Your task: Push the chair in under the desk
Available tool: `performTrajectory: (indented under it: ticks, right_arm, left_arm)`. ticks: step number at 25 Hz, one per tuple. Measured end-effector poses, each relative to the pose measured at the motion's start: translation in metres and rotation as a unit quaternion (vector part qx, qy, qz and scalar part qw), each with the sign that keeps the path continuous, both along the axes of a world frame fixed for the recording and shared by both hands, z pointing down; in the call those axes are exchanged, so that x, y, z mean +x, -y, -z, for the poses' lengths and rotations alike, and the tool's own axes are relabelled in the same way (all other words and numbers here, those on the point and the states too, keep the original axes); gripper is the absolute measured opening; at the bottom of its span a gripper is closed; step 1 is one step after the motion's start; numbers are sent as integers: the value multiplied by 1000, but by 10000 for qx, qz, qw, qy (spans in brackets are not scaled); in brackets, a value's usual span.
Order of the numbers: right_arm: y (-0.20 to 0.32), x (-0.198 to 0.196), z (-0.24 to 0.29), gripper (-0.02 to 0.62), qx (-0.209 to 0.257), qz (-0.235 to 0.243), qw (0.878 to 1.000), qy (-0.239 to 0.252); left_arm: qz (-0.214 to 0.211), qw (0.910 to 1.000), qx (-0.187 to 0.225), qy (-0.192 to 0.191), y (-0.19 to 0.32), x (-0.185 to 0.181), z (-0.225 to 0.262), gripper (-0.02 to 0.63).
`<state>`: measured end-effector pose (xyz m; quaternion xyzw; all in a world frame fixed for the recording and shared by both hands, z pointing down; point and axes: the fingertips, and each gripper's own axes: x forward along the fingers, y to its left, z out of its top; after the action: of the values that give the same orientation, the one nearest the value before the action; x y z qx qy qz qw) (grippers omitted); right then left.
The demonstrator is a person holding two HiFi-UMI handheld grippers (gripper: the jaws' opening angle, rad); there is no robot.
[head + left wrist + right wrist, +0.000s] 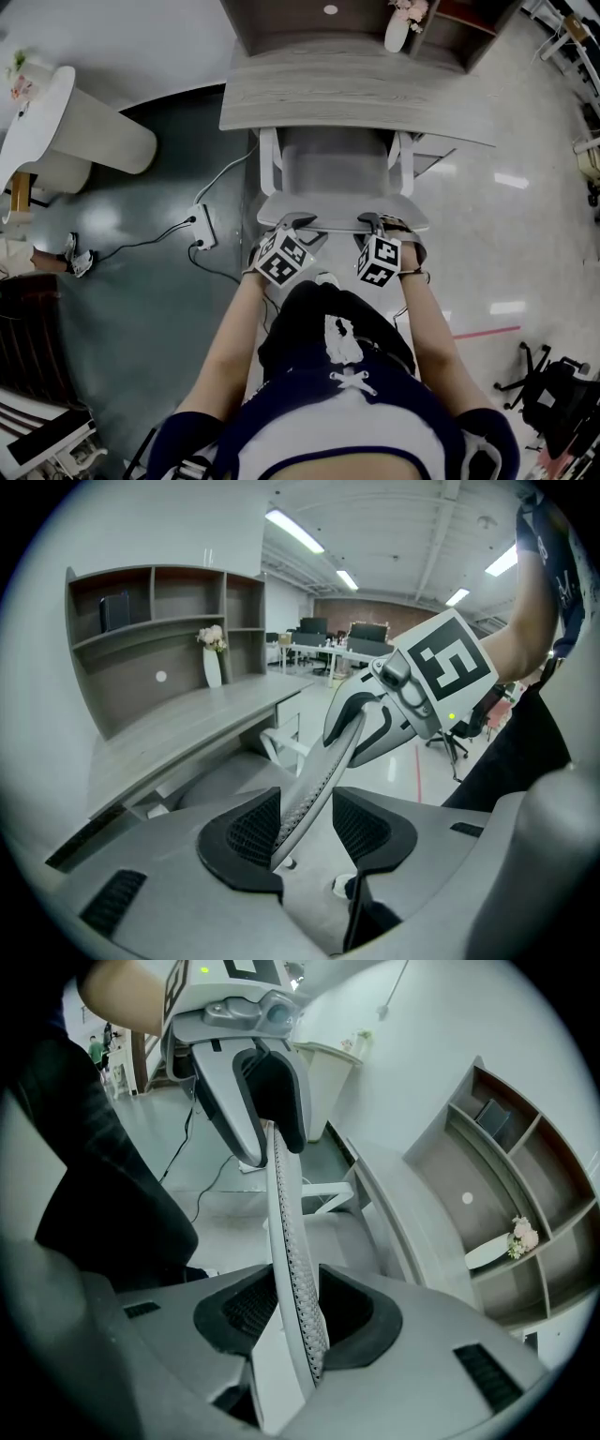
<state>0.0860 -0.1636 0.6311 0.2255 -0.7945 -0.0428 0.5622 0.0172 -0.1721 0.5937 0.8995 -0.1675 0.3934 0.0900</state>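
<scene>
A white chair with a grey seat stands in front of the grey wooden desk, its front end at the desk's near edge. Both grippers sit on the top edge of the backrest. My left gripper straddles that edge; in the left gripper view the mesh backrest leans on the left pad, with a gap to the right pad. My right gripper holds the same edge; in its own view both pads lie against the backrest.
A white vase with flowers stands on the desk below its shelves. A power strip with cables lies on the floor left of the chair. A white round table stands far left, a black chair base far right.
</scene>
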Motion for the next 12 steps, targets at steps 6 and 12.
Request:
performTrajectory:
  ticks: [6, 12]
  right_arm:
    - [10, -1, -1, 118, -28, -11, 10000, -7]
    - [22, 0, -1, 118, -45, -30, 10000, -24]
  left_arm:
    - [4, 10000, 47, -19, 10, 0, -1, 178]
    - [-32, 10000, 12, -10, 21, 1, 0, 178]
